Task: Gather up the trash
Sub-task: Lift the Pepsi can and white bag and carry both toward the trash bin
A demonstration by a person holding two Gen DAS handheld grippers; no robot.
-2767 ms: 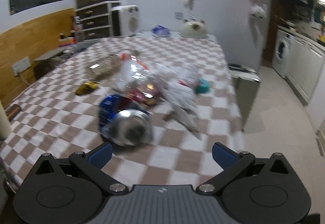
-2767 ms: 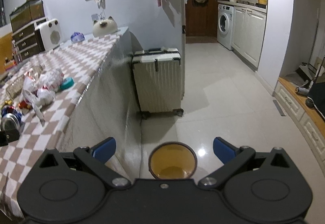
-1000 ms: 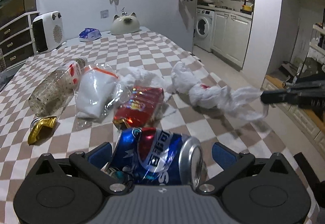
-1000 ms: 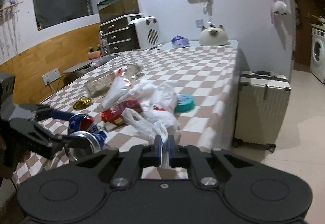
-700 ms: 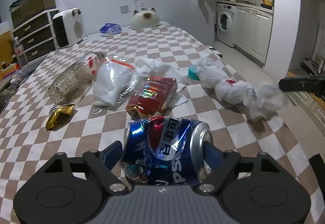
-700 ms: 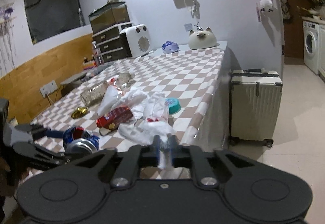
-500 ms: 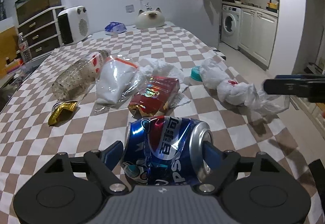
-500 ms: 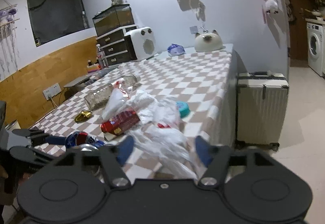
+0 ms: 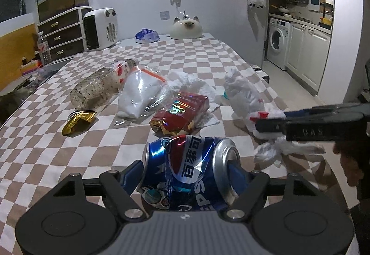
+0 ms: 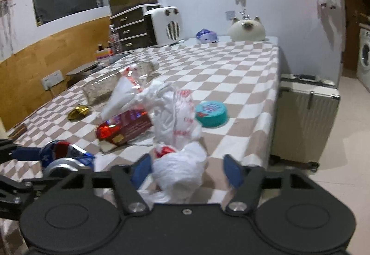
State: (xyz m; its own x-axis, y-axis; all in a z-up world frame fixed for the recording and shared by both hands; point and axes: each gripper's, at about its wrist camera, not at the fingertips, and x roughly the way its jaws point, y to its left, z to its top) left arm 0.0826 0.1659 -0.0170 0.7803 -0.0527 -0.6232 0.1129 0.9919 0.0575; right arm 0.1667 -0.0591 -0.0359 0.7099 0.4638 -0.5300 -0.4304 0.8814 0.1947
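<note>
My left gripper [image 9: 188, 176] has its jaws closing on a dented blue Pepsi can [image 9: 187, 169], which lies on its side; both blue pads press against its ends. The can sits at the near edge of a table [image 9: 41, 144] covered in a brown-and-white checked cloth.

My right gripper [image 10: 186, 173] reaches in from the table's right edge. Its jaws stand partly apart and are closing, with a crumpled white plastic bag [image 10: 179, 171] between them; the left pad looks to be against the bag, while the right pad stands clear of it.

More trash lies in the middle of the table: a red snack packet [image 9: 181, 114], a clear zip bag with white contents [image 9: 138, 93], a plastic bottle [image 9: 99, 87] on its side, and a gold wrapper [image 9: 78, 119] toward the left edge. A teal lid [image 10: 211, 114] rests near the right edge, beside the white bag.

At the far edge stand a white heater [image 9: 100, 28] and a cat-shaped ornament [image 9: 186, 28].
</note>
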